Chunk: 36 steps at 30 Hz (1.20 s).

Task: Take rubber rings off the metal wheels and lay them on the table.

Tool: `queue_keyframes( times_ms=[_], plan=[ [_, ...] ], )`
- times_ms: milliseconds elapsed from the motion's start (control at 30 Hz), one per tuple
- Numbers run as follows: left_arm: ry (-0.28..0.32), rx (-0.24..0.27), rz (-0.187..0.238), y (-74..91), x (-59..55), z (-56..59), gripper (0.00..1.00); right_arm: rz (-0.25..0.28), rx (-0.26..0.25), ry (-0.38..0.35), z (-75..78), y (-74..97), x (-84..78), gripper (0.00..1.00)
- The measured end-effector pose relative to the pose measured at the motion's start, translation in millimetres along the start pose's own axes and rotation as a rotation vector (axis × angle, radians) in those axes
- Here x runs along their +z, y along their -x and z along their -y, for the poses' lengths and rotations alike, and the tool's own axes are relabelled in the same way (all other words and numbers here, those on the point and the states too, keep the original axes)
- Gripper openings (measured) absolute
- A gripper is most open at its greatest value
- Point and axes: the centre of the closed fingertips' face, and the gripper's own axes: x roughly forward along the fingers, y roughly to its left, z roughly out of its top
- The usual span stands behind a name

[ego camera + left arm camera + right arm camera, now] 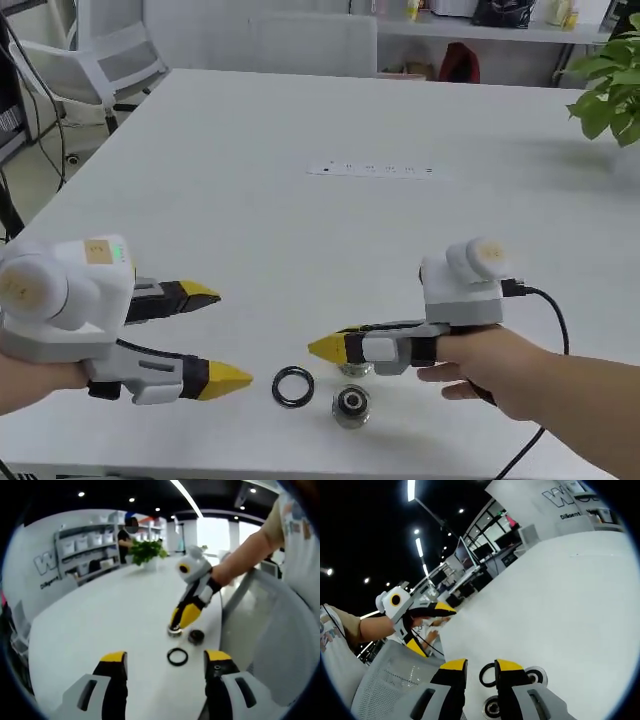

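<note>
Rubber rings are the job here, and one thin black rubber ring (276,387) lies flat on the white desk (300,220), near its front edge, between the two sets of tongs. Just beside it stand two small silver metal wheels. The nearer wheel (351,403) has a dark centre, and I cannot tell whether a ring sits on its rim. The farther wheel (356,369) is partly hidden under the right tongs (322,348), which stand only a little apart with nothing between them, tips at that wheel. The left tongs (212,335) gape wide and empty, pointing toward the loose ring. A ring should be light, soft and stretchy, clinging to the metal. I would pinch its outer edge and peel it over the rim while the other tongs steady the wheel, which may roll or slide
</note>
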Motion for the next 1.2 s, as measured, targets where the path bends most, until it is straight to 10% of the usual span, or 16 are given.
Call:
queue_keyframes(
  times_ms=[1200],
  plan=[
    [-0.015, -0.023, 0.036, 3.6, 17.3, 13.2, 0.69, 0.019, -0.145, 0.384, -5.5, 87.6, 3.3, 0.63]
  ],
)
